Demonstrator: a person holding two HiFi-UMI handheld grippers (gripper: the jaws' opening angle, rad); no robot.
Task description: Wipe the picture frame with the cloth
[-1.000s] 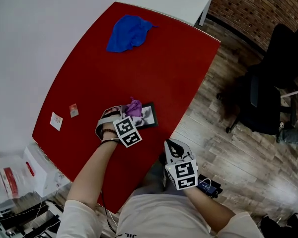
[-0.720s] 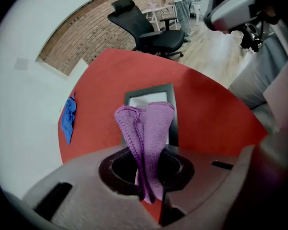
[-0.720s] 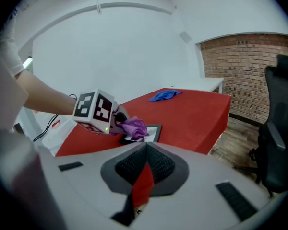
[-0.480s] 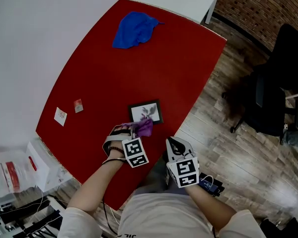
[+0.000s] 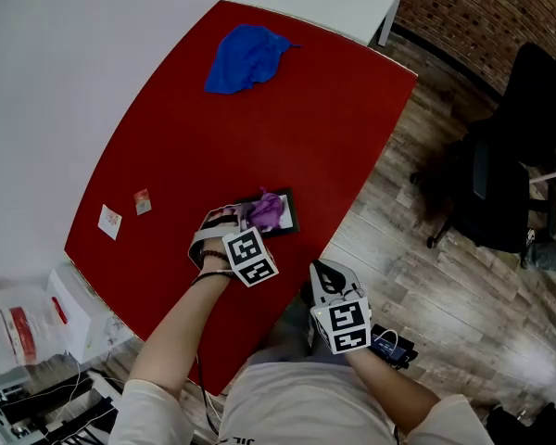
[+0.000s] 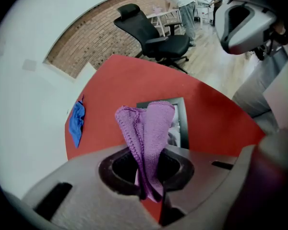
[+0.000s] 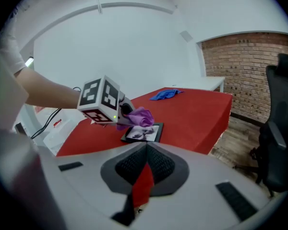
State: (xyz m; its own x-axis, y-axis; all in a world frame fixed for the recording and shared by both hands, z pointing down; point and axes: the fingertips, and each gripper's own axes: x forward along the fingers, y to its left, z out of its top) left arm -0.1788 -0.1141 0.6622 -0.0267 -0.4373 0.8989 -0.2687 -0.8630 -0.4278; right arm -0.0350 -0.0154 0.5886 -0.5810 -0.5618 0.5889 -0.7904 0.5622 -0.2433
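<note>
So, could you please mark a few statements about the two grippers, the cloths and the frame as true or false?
1. The left gripper is shut on the purple cloth. True.
2. The right gripper holds the picture frame steady. False: its jaws are together on nothing, and it is well apart from the frame.
3. The blue cloth lies on the picture frame. False: it lies at the far end of the red table, away from the frame.
4. The picture frame lies flat on the red table. True.
5. The purple cloth is over the picture frame. True.
</note>
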